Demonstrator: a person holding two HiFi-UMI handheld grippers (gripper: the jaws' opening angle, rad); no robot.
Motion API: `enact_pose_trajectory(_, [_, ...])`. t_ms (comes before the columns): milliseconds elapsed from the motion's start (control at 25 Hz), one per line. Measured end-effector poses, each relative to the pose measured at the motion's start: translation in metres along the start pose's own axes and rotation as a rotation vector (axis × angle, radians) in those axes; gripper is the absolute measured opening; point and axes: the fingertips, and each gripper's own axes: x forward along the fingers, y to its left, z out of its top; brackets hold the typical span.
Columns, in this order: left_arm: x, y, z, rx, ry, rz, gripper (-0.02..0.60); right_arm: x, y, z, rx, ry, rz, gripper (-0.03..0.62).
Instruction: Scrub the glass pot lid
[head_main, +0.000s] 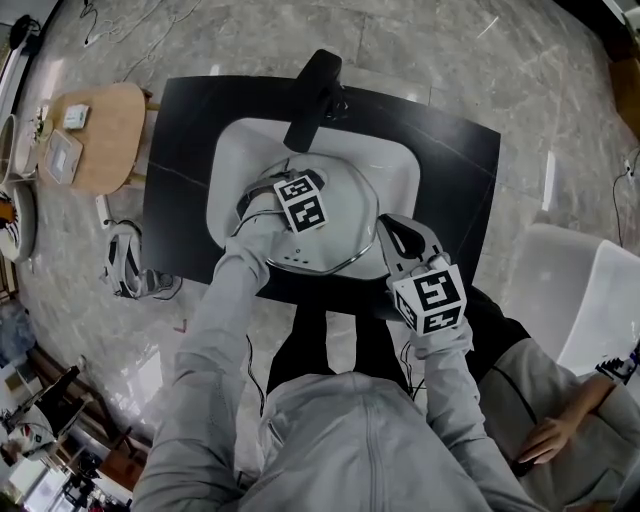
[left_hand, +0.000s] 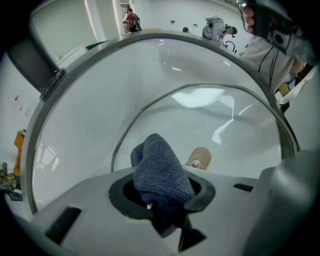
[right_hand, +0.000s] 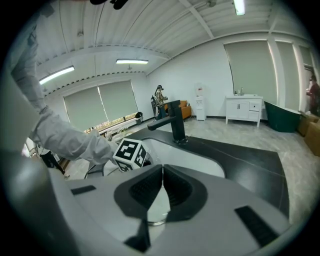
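Scrubbing looks under way over the white sink (head_main: 395, 170), which is set in the black worktop (head_main: 450, 150). The glass pot lid (head_main: 345, 215) sits inside the sink's basin, propped at a tilt rather than lying flat, with its metal rim rising toward the sink's front edge. At that front edge the right gripper (head_main: 395, 238) has its fingers pressed together on the lid's rim, probably to hold the lid still and angled so the glass faces the other tool. The left gripper (left_hand: 162, 187) reaches over the middle of the sink with its fingers pinching a dark blue cloth (left_hand: 160, 167), whose bunched end sticks out ahead of the fingers and lies against the glass or just off it (I cannot tell which). A tan knob (left_hand: 198, 159) with a screw at its centre shows through the glass just past the cloth, so the cloth seems to be on the lid's inner face. The black faucet (head_main: 315, 95) stands at the sink's far side, clear of both grippers.
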Motion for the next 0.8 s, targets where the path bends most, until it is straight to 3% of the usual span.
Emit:
enact_pose_trajectory(240, [-0.004, -0.023, 0.017, 0.075, -0.052, -0.058, 0.12, -0.005, 0.001, -0.003, 0.003, -0.002, -0.007, 0.031])
enact_pose_trajectory(360, [-0.009, -0.041, 0.029, 0.082, -0.091, -0.125, 0.12, -0.007, 0.001, -0.005, 0.003, -0.002, -0.011, 0.031])
enact_pose_trajectory(480, [-0.01, -0.051, 0.032, 0.123, -0.084, -0.113, 0.12, -0.011, 0.002, -0.006, 0.002, -0.007, -0.013, 0.031])
enact_pose_trajectory(800, [-0.028, -0.081, 0.026, 0.125, -0.106, -0.196, 0.12, -0.019, 0.013, -0.002, -0.009, -0.026, -0.007, 0.031])
